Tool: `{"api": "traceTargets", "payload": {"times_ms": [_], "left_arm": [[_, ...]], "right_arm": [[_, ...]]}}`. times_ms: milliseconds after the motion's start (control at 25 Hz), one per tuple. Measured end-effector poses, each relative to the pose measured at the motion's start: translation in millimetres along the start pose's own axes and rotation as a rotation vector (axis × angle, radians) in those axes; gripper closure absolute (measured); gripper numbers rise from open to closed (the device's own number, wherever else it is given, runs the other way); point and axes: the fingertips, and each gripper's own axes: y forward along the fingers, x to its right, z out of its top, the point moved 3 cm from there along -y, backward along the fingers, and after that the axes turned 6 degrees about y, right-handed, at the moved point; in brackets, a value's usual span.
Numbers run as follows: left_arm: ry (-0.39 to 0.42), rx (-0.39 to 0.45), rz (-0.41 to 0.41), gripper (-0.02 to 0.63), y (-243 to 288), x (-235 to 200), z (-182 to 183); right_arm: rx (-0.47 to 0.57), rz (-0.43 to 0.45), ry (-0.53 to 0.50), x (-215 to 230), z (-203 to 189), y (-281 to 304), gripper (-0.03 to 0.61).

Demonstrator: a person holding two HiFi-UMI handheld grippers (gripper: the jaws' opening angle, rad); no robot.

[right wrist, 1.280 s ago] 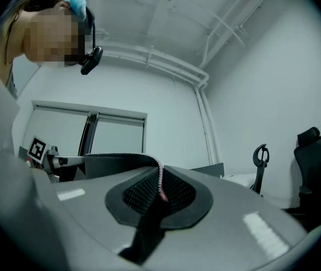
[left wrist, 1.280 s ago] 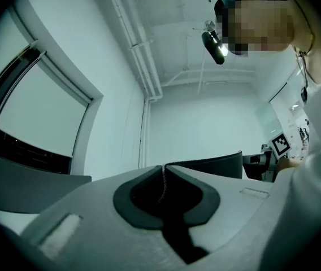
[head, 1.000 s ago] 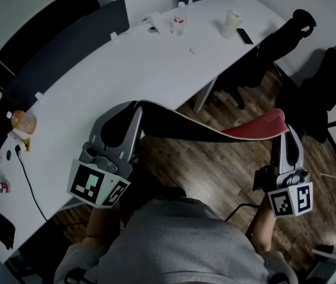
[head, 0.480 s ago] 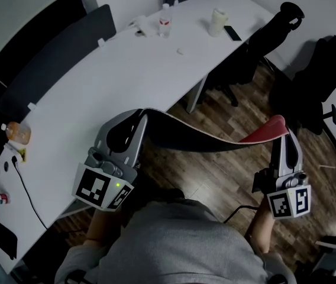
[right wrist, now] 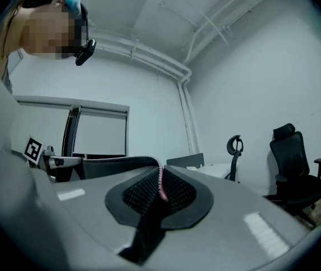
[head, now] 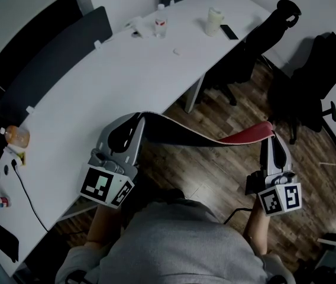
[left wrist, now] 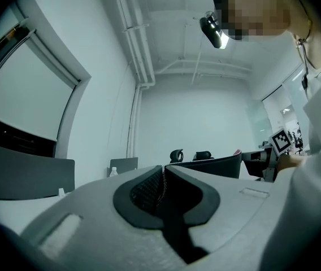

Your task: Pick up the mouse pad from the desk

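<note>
Already clear of the desk (head: 97,81), the mouse pad (head: 191,136) hangs as a sagging strip between the two claws. The left claw (head: 139,118) is clamped on its dark end and the right claw (head: 270,134) on its red end, each pinching the edge between its jaws. Wooden floor (head: 215,176) lies beneath the span. The white desk, beyond the left claw, carries a bottle (head: 161,23). Black chairs (head: 313,76) stand beyond the right claw. Against a second ago, the right claw sits nearer the left, and less red shows.
</note>
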Motion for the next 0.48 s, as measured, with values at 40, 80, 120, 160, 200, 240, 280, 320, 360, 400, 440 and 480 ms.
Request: {"api": "traceTargets", "payload": {"times_ms": [40, 80, 120, 160, 200, 240, 280, 320, 360, 400, 440, 480], "left_arm": [[-0.004, -0.007, 0.004, 0.594, 0.4, -0.8, -3.0], [-0.008, -0.013, 0.006, 0.594, 0.9, -1.5, -5.7], [-0.011, -0.018, 0.008, 0.594, 1.4, -1.9, -8.1], [-0.013, -0.022, 0.009, 0.594, 2.2, -2.0, -9.7], [-0.013, -0.024, 0.008, 0.594, 3.0, -1.8, -10.5], [-0.013, -0.026, 0.006, 0.594, 3.7, -1.3, -10.8], [-0.012, -0.027, 0.003, 0.594, 4.3, -0.6, -10.8], [-0.011, -0.028, 0.0, 0.594, 4.6, 0.0, -10.9], [-0.01, -0.028, -0.002, 0.594, 4.6, 0.5, -11.2], [-0.009, -0.028, -0.005, 0.594, 4.4, 0.7, -11.5], [-0.008, -0.028, -0.006, 0.594, 3.9, 0.6, -11.7], [-0.006, -0.028, -0.008, 0.594, 3.2, 0.2, -11.8]], "right_arm": [[-0.001, 0.0, -0.001, -0.4, -1.1, 0.7, 0.555], [-0.002, 0.0, -0.004, -0.9, -2.0, 1.3, 0.555], [-0.003, 0.0, -0.007, -1.2, -2.6, 1.8, 0.555], [-0.004, -0.001, -0.009, -1.2, -2.8, 2.2, 0.555], [-0.005, -0.003, -0.01, -0.9, -2.8, 2.3, 0.555], [-0.005, -0.005, -0.009, -0.4, -2.6, 2.1, 0.555], [-0.006, -0.008, -0.008, 0.1, -2.6, 1.5, 0.555], [-0.007, -0.01, -0.007, 0.7, -3.0, 0.7, 0.555], [-0.009, -0.012, -0.006, 1.0, -3.6, -0.3, 0.555], [-0.011, -0.014, -0.005, 1.0, -4.5, -1.2, 0.555], [-0.012, -0.016, -0.004, 0.7, -5.4, -1.9, 0.555], [-0.011, -0.017, -0.002, 0.0, -6.1, -2.4, 0.555]]}}
